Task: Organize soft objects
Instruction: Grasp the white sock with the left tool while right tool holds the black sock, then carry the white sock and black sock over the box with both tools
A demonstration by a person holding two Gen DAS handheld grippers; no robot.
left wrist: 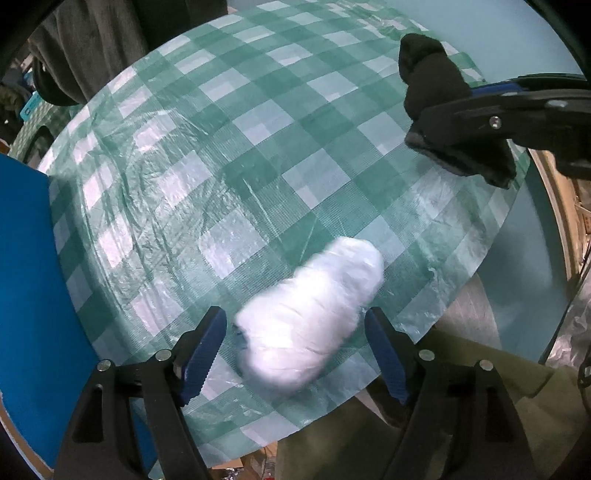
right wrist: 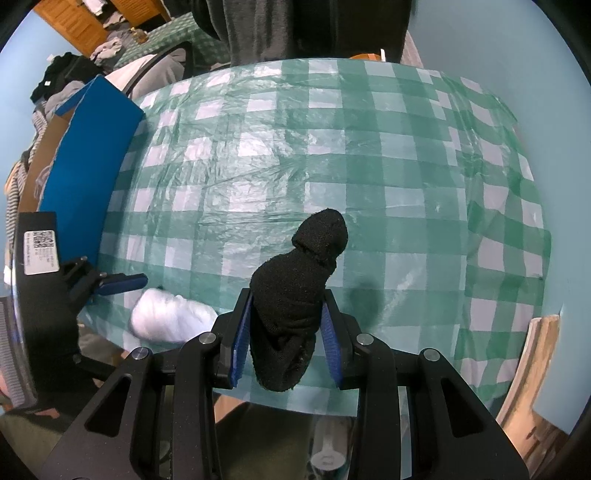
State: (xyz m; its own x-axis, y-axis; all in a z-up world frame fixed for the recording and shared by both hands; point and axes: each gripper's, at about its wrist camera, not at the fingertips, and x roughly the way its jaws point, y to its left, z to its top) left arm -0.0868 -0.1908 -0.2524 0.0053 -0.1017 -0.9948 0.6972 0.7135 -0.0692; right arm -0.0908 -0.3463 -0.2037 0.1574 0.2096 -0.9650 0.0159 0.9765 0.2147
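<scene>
Left gripper: pointing straight down over the near edge of a green-checked tablecloth, jaws spread wide. Between the blue pads, a white roll, blurred, lying on the cloth at about 6 o'clock in the left wrist view. Narrow gaps on both sides; pads not pressing on it, so released. No telling from the blur whether the roll is sock or cloth.

Right gripper: clenched on a black sock, rolled into a bundle. Pads against both flanks of the bundle, rounded tip poking up toward 12 o'clock beyond the fingertips, over the cloth. In the left wrist view, the same black bundle at 2 o'clock, held in dark jaws entering from the right edge.

In the right wrist view, white roll at 8 o'clock, near the table's edge, with one blue pad of the left gripper just beside it at 9 o'clock.

Blue box at 10 o'clock on the table's left side, its flat face also filling the 9 o'clock edge of the left wrist view. Beyond the far edge of the table, at 12 o'clock, a person in grey clothing. Wooden furniture and heaped clothes at 11 o'clock.
</scene>
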